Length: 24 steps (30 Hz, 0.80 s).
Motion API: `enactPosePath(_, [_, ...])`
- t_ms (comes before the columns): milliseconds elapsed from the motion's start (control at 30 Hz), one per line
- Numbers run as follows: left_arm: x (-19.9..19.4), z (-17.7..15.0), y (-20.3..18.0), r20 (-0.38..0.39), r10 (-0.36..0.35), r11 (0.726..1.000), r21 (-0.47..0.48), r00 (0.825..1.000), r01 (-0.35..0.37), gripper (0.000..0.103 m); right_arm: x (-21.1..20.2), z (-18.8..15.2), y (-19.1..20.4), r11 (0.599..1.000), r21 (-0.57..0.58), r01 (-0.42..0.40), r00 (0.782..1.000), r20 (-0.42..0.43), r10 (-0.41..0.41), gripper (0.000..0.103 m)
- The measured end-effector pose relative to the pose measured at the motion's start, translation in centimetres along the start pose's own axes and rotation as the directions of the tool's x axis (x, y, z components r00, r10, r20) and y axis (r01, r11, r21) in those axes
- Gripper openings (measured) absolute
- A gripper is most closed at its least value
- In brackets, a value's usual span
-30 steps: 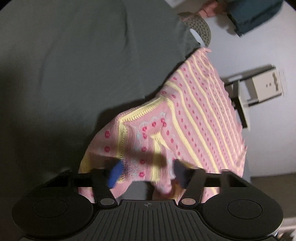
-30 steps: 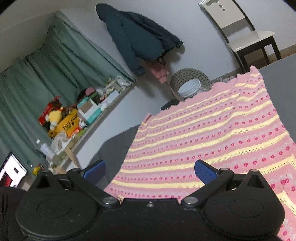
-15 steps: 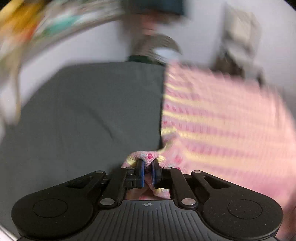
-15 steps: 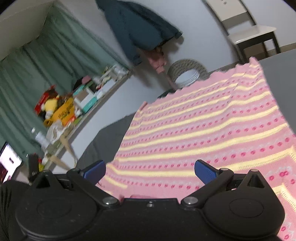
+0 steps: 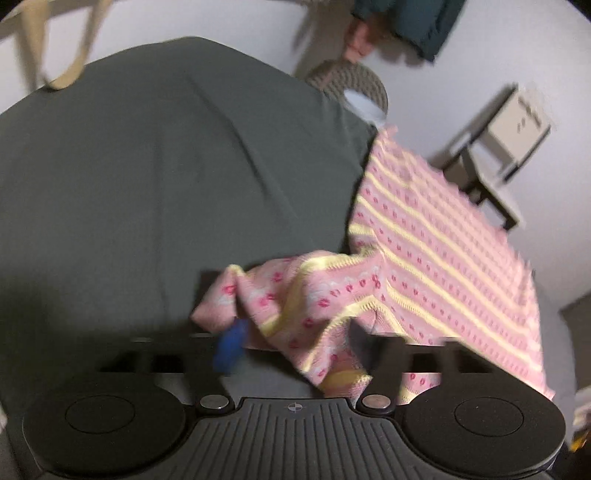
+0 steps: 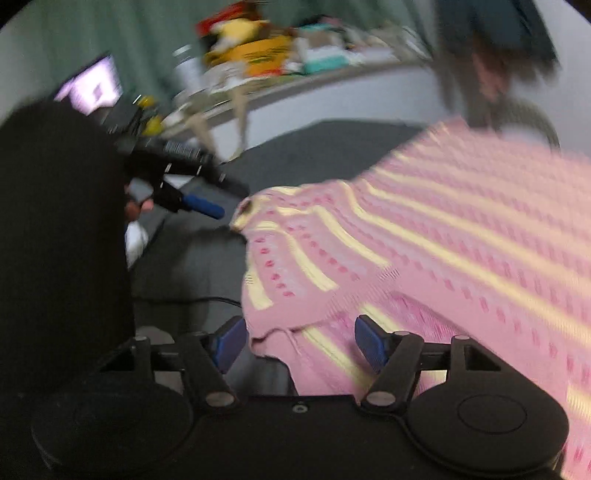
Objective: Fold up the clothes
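Note:
A pink knitted blanket (image 5: pixel 436 251) with yellow stripes and red dots lies on a dark grey surface (image 5: pixel 147 184). Its near corner (image 5: pixel 295 291) is crumpled and turned back on itself. In the left wrist view, my left gripper (image 5: pixel 301 350) is open around that loose corner, and the cloth hides most of the right finger. My right gripper (image 6: pixel 300 345) is open too, with the blanket's near edge (image 6: pixel 280 332) lying between its blue pads (image 6: pixel 229 343). One blue finger (image 6: pixel 203 206) of the left gripper shows in the right wrist view, just left of the bunched corner (image 6: pixel 255 206).
A person's dark sleeve (image 6: pixel 55 240) fills the left of the right wrist view. A thin cable (image 6: pixel 207 301) runs over the grey surface. Beyond the surface stand a white chair (image 5: pixel 517 125), a woven basket (image 5: pixel 351 81), a hanging dark jacket (image 5: pixel 417 22) and a cluttered shelf (image 6: pixel 277 55).
My left gripper was shut on the blanket corner half a second ago; it is open now and the corner lies crumpled. My right gripper has swung left and down to the near edge, still open.

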<state>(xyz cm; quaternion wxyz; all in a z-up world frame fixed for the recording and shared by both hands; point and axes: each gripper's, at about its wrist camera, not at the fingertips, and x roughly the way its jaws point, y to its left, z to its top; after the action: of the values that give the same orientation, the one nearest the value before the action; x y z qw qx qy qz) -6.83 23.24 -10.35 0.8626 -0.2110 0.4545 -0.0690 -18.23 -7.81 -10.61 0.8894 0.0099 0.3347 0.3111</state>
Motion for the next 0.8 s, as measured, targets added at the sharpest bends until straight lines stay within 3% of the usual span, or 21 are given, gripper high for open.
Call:
enactPosePath(33, [-0.4,-0.3,0.8,0.011,-0.016,0.999,-0.036,1.0,0.017,0.084,0.1,0.1,1.2,0.996,-0.086,0.017,1.0,0.02,-0.016,0.063])
enactPosePath(67, [-0.7,-0.5,1.6,0.013,-0.037,0.997,-0.073,0.999,0.037,0.084,0.4,0.1,2.2,0.983,-0.179,0.043,0.999,0.036,-0.037,0.053])
enactPosePath(133, [-0.3,-0.8,3.1,-0.017,-0.093,0.984,-0.151,0.996,0.089,0.084,1.4,0.1,3.8,0.937,-0.34,0.081,0.997,0.04,-0.072,0.051])
enactPosePath(300, [2.3,-1.2,5.1,-0.008,-0.118,0.941,-0.321,0.993,0.109,0.084,3.6,-1.1,4.6,0.83,-0.557,-0.012,0.998,-0.052,-0.02,0.05])
enactPosePath(400, [4.2,-1.4,5.4,-0.005,-0.137,0.908,-0.401,0.991,0.124,0.084,3.6,-2.4,5.7,0.744,-0.668,0.025,0.999,-0.002,-0.036,0.05])
enactPosePath(500, [5.1,-1.1,4.5,0.04,-0.105,0.906,-0.407,0.994,0.112,0.083,4.3,-3.4,6.6,0.652,-0.753,0.088,0.996,0.068,-0.057,0.051])
enactPosePath(533, [5.3,-1.0,4.2,0.05,-0.09,0.909,-0.404,0.995,0.103,0.08,4.4,-3.5,6.6,0.639,-0.761,0.107,0.994,0.098,-0.049,0.051])
enactPosePath(700, [6.4,-0.6,3.1,0.068,-0.053,0.912,-0.402,0.996,0.076,0.04,5.3,-3.5,5.7,0.656,-0.742,0.141,0.99,0.122,-0.075,0.05])
enactPosePath(767, [6.4,-0.3,3.0,0.081,-0.047,0.904,-0.42,0.996,0.077,0.031,5.3,-3.7,5.3,0.671,-0.733,0.113,0.993,0.095,-0.063,0.021])
enactPosePath(800, [6.1,-0.1,3.0,0.092,-0.043,0.903,-0.423,0.995,0.078,0.023,5.3,-3.5,5.2,0.691,-0.717,0.09,0.996,0.081,-0.046,0.015])
